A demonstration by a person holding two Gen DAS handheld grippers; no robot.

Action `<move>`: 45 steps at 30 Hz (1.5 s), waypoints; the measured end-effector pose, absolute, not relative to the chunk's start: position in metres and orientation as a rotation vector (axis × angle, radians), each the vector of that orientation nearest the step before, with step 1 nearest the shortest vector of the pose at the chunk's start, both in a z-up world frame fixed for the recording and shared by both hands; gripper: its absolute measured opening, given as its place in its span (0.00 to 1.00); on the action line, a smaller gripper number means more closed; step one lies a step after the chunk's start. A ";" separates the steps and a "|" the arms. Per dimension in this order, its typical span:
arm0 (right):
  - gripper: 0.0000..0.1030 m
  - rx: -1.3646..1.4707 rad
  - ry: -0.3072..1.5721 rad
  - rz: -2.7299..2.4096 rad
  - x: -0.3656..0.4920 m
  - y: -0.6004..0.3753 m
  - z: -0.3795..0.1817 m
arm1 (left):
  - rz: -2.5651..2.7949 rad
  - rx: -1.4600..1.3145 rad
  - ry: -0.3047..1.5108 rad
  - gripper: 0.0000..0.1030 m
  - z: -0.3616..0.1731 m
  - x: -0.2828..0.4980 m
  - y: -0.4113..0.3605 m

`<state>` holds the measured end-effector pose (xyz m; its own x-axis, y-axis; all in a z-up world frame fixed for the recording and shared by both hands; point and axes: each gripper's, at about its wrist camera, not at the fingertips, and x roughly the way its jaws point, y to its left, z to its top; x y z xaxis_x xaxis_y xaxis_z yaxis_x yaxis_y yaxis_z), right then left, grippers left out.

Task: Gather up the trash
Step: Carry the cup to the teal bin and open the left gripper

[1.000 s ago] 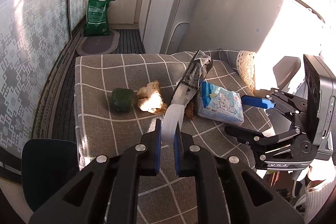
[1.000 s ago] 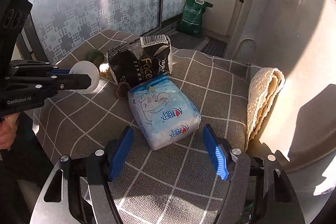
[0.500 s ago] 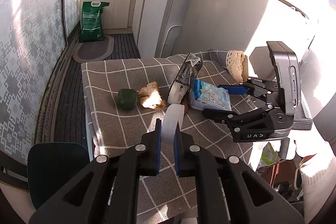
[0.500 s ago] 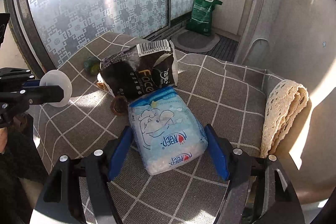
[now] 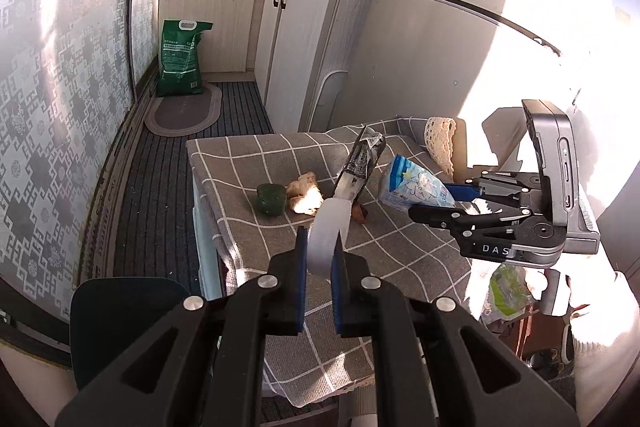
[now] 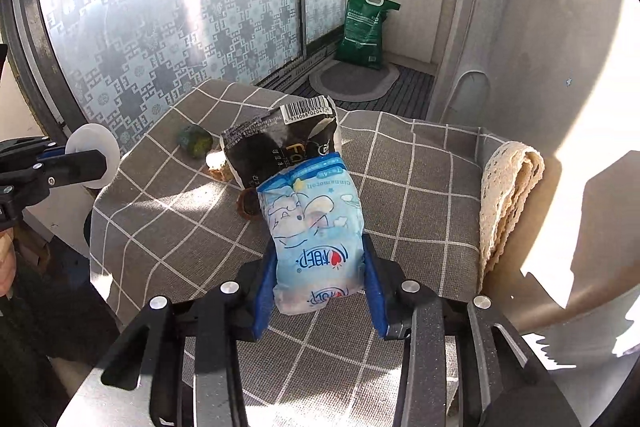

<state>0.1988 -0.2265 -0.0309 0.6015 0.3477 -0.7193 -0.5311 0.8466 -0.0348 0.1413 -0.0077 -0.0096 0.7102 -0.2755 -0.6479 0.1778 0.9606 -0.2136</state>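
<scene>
My left gripper (image 5: 319,251) is shut on a white plastic disc (image 5: 329,231) and holds it off the near-left edge of the checked table (image 5: 400,259); it also shows in the right wrist view (image 6: 93,154). My right gripper (image 6: 320,291) is shut on a light-blue tissue pack (image 6: 316,235) and holds it lifted above the cloth; the pack also shows in the left wrist view (image 5: 416,187). A black snack bag (image 6: 276,147), a green lump (image 6: 195,141), a crumpled beige scrap (image 5: 306,193) and a small brown piece (image 6: 248,205) lie on the table.
A folded cream lace cloth (image 6: 508,195) lies along the table's right edge. A dark chair (image 5: 120,311) stands at the near left. A green sack (image 5: 180,61) and a mat (image 5: 184,111) are on the floor by white cabinets (image 5: 304,39). A green bag (image 5: 506,291) hangs under my right gripper.
My right gripper closed on the tissue pack and lifted it off the cloth. My left gripper pulled back from the table with the white disc still in it.
</scene>
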 end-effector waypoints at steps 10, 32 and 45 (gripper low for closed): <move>0.38 -0.186 0.731 0.573 0.173 -0.177 -0.001 | -0.205 -0.152 0.706 0.11 0.002 0.117 0.033; 0.38 -0.231 0.705 0.748 0.145 -0.044 0.014 | -0.083 -0.181 0.765 0.11 -0.027 0.080 0.130; 0.38 -0.263 0.748 0.770 0.147 0.000 -0.001 | -0.047 -0.179 0.898 0.11 -0.078 0.076 0.162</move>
<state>0.1472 0.0000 -0.0007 0.4801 0.5342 -0.6958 -0.7114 0.7012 0.0475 0.0762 0.1617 -0.0783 0.6233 -0.1152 -0.7735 -0.0346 0.9840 -0.1745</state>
